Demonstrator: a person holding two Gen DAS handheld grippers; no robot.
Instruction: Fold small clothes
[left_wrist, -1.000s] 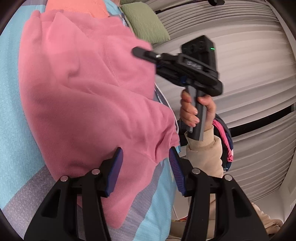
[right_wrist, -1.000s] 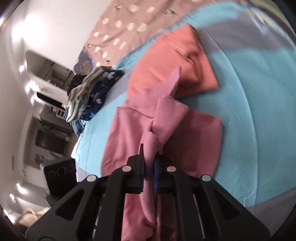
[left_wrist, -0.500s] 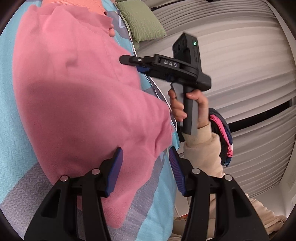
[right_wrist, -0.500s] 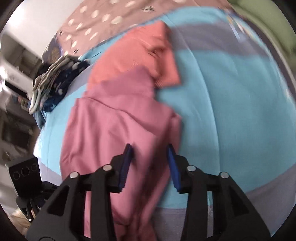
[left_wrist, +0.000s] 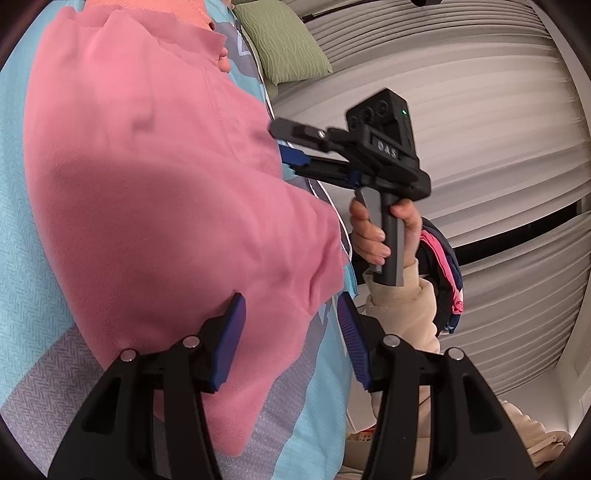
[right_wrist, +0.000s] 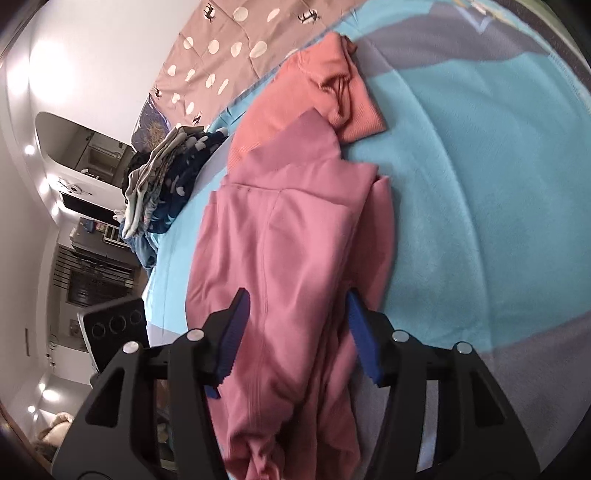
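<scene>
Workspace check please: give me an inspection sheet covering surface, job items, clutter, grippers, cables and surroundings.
Surface: blue and grey blanket spread over a bed.
Job's things: pink garment lies partly folded on the blanket; orange garment lies beyond it, its near edge under the pink one.
Clutter: pile of patterned clothes at the bed's far edge; green pillow; dotted brown quilt.
Grippers: left gripper open over the pink garment's edge; right gripper opening, pink fabric between the pads, not pinched.
Cables: nothing seen.
Surroundings: pleated pale curtain beside the bed; shelves and ceiling lights past the clothes pile.
</scene>
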